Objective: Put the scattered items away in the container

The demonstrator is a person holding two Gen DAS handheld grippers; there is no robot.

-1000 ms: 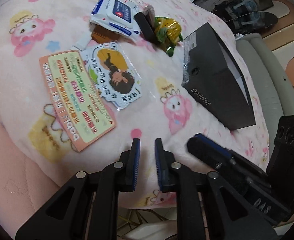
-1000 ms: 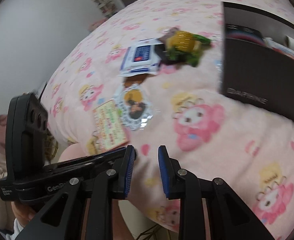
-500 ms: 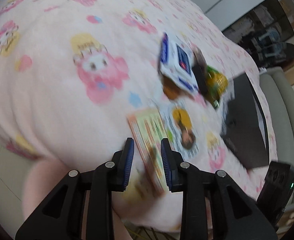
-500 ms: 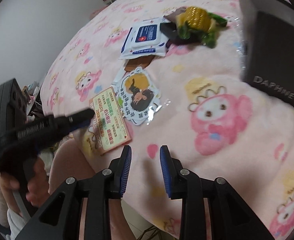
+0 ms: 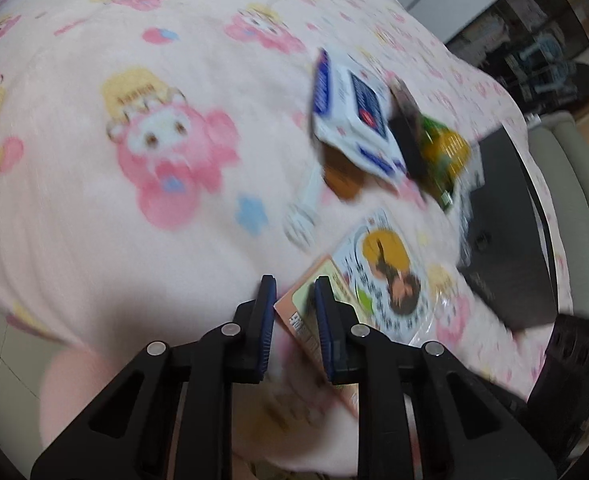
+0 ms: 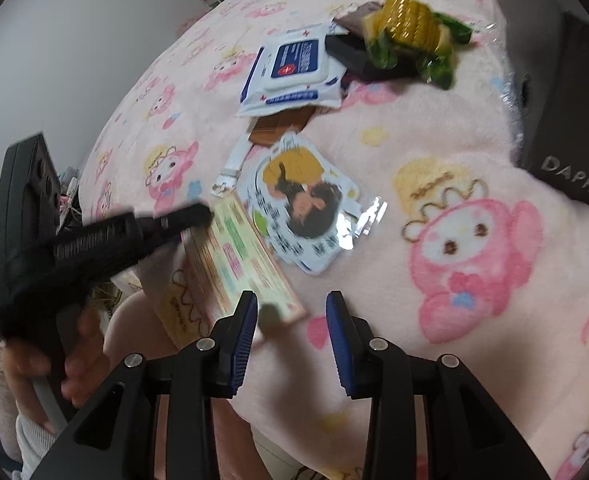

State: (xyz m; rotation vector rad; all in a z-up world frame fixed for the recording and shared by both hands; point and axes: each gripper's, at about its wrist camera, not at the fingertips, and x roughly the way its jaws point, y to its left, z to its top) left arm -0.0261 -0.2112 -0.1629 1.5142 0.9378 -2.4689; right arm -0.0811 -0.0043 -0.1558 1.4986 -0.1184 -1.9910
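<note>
Scattered items lie on a pink cartoon blanket (image 6: 434, 152): an orange-bordered leaflet card (image 6: 246, 260), a round-cut character sticker sheet (image 6: 298, 192), a white-and-blue wipes pack (image 6: 290, 68), a brown card (image 6: 278, 128), a white strap (image 6: 230, 168), a yellow-green corn packet (image 6: 410, 28) and a small black box (image 6: 358, 56). The black DAPHNE box (image 6: 566, 92) stands at the right. My left gripper (image 5: 294, 292) is open with its jaws either side of the leaflet's corner (image 5: 306, 312). My right gripper (image 6: 292, 312) is open above the blanket by the leaflet's near corner.
The blanket's edge drops off to the left onto a pink cushion (image 5: 94, 392) and floor. A grey couch arm (image 5: 574, 208) lies beyond the black box. The hand holding the left gripper (image 6: 74, 248) shows at the left of the right wrist view.
My left gripper has swung in from the left to the leaflet's corner. My right gripper has opened wider and moved closer to the leaflet.
</note>
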